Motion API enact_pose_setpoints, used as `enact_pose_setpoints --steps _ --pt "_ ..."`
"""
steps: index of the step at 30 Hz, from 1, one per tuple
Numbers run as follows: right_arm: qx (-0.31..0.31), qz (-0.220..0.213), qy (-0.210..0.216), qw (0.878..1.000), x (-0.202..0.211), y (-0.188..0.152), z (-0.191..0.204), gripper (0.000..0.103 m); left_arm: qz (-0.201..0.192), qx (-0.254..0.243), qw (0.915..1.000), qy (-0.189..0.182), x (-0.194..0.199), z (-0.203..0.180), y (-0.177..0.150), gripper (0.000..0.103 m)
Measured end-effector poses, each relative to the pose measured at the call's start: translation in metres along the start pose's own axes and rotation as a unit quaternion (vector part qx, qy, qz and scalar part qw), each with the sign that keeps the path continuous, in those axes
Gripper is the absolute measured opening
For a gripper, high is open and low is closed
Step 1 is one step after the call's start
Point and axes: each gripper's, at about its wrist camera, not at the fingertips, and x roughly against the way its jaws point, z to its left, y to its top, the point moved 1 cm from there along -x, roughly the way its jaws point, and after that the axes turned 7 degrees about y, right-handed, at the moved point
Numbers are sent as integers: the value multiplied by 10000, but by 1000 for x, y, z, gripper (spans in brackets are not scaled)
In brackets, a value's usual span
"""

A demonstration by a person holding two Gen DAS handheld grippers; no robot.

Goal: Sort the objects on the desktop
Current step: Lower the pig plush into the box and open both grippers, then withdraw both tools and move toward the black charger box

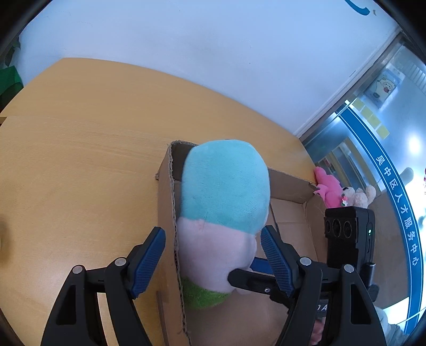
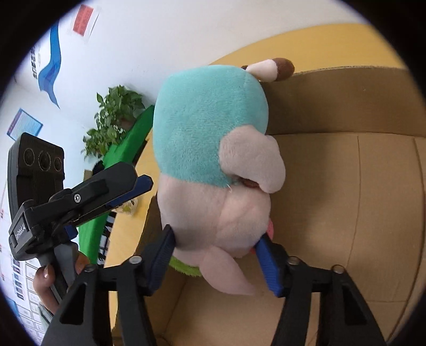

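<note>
- A curved blue band (image 1: 394,191) running across the glass wall at the right of the left wrist view carries white Chinese characters, reading 吴中区人才服务中心 from top to bottom.
- A small white label (image 2: 20,231) on the end of the black left gripper body, seen in the right wrist view, holds dark print (too small and tilted to read with certainty).
- A red rectangular notice (image 2: 84,19) high on the white wall has print that cannot be read.
- A blue-framed poster (image 2: 24,127) on the same wall shows only blurred lines.
- A cartoon animal poster (image 1: 383,87) behind the glass shows no readable words.
</note>
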Motion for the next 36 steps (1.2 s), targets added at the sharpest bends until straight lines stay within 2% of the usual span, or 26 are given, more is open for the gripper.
enact_pose_setpoints --steps 1,2,3,5,7,11,14,17,18,20,23,25,28,31,34,36 --pt "-39 88 -42 9999 3 -2 3 50 -58 -6 10000 -8 4 1 -1 73" --pt "-57 151 -68 9998 7 -3 6 38 -96 0 10000 -18 6 3 -3 73" --pt "4 198 -91 9998 11 -5 11 32 -129 17 9999 -30 8 3 -4 73" --pt "80 315 -54 9995 13 -4 18 31 -162 70 9998 -50 11 4 -5 73" --pt "64 434 32 9990 10 -2 18 34 -165 133 9998 -31 12 4 -7 74" --pt "-311 299 405 9982 14 -7 -9 53 -126 104 9999 17 15 3 -15 74" --pt "-177 279 168 9993 20 -17 -7 57 -152 -54 9998 79 22 2 -23 74" --pt "68 145 81 9998 35 -11 13 57 -199 -451 9986 203 33 -17 -34 74" --pt "183 34 24 9998 49 -18 16 58 -219 -648 9973 277 37 -28 -40 74" --pt "386 -256 -117 9989 87 -34 21 67 -290 -1110 9927 377 47 -52 -56 74" --pt "712 -583 -283 9954 146 -56 25 77 -335 -1463 9881 344 57 -76 -80 77" --pt "867 -749 -444 9924 180 -67 25 79 -247 -1523 9870 454 57 -84 -95 78" --pt "908 -849 -755 9894 222 -93 8 80 49 -1408 9861 885 48 -87 -117 78" --pt "987 -359 -1527 9827 252 -131 -30 80 260 -1319 9861 980 39 -84 -139 78" --pt "811 -103 -1783 9806 260 -156 -62 80 466 -1097 9885 926 31 -78 -158 78" --pt "710 24 -1980 9776 262 -168 -79 80 394 -1084 9870 1119 31 -78 -165 78"
